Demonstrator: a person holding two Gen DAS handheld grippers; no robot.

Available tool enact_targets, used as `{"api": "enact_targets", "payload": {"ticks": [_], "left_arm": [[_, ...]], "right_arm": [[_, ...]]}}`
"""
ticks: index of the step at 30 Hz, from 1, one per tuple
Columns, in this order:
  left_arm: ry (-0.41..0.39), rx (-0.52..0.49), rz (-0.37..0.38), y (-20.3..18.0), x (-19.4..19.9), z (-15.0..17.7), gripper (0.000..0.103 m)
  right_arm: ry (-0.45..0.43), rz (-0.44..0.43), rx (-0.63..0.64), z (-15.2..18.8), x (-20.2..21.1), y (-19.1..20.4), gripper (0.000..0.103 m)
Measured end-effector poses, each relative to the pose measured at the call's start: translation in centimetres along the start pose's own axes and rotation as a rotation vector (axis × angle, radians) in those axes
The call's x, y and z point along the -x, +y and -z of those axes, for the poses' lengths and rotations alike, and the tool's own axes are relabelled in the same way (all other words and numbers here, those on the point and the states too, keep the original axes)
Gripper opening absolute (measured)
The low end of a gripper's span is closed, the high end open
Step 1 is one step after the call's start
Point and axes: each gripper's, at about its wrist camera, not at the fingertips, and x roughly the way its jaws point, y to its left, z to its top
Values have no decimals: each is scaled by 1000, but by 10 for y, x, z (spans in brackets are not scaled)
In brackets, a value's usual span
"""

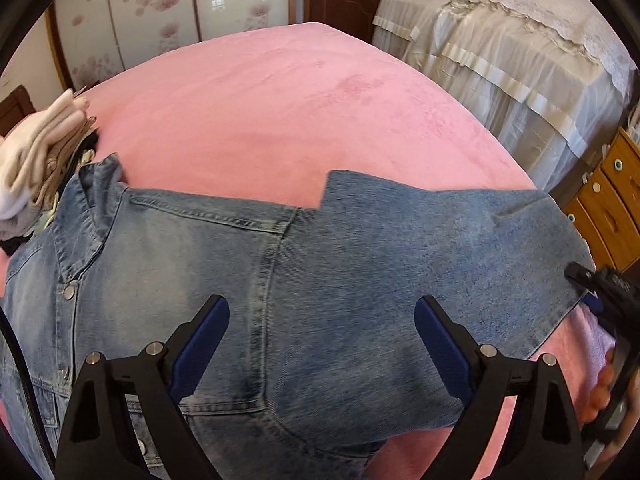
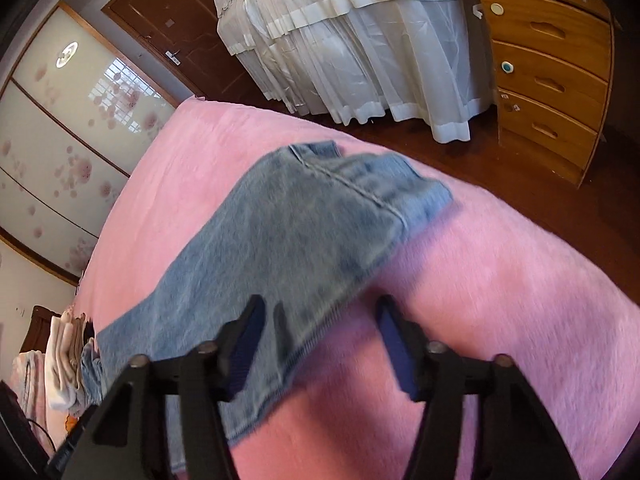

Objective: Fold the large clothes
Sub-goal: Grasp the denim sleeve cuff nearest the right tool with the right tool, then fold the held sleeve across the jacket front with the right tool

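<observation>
A light blue denim jacket (image 1: 248,280) lies spread on the pink bed cover (image 1: 280,112), collar at the left, a sleeve stretched out to the right. My left gripper (image 1: 322,320) is open and empty, hovering just above the jacket's shoulder area. My right gripper (image 2: 320,324) is open and empty over the lower edge of the denim sleeve (image 2: 304,232), whose cuff points toward the bed's far side. The right gripper's tip also shows in the left wrist view (image 1: 588,280) at the sleeve's right end.
A stack of folded pale clothes (image 1: 36,172) sits at the bed's left edge, touching the jacket's collar. A second bed with a cream lace cover (image 1: 500,60) stands behind. A wooden drawer chest (image 2: 552,60) stands right of it, beyond dark wood floor (image 2: 500,184).
</observation>
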Motion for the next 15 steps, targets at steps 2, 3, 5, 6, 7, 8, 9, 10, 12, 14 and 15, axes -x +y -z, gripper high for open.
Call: {"api": "enact_targets", "payload": {"ticks": [2, 3, 5, 6, 7, 8, 9, 10, 12, 14, 15], "left_arm": [[-8, -7, 11, -1, 2, 0, 93], [-15, -9, 13, -2, 6, 0, 93], [-33, -15, 15, 1, 15, -1, 93], [-46, -18, 9, 4, 20, -1, 93], [-58, -19, 4, 8, 27, -1, 93], [-66, -16, 0, 13, 33, -1, 93], [-75, -10, -4, 19, 40, -1, 93], [-84, 4, -11, 28, 48, -1, 93], [-98, 37, -3, 46, 65, 0, 93], [-109, 73, -9, 70, 82, 4, 93], [-115, 92, -13, 85, 92, 7, 93]], "right_arm": [[19, -6, -2, -7, -10, 6, 9], [15, -6, 1, -9, -11, 8, 5], [-34, 4, 45, -9, 2, 22, 3], [-66, -7, 72, -8, 12, 31, 3], [-109, -33, 102, -6, 28, 45, 3], [-135, -60, 121, -4, 41, 56, 3], [-156, -88, 139, -2, 53, 68, 3], [-184, -130, 174, 2, 71, 86, 3], [-233, -205, 267, 13, 105, 128, 3], [-261, -265, 352, 26, 127, 164, 3], [-274, -303, 426, 40, 141, 194, 3]]}}
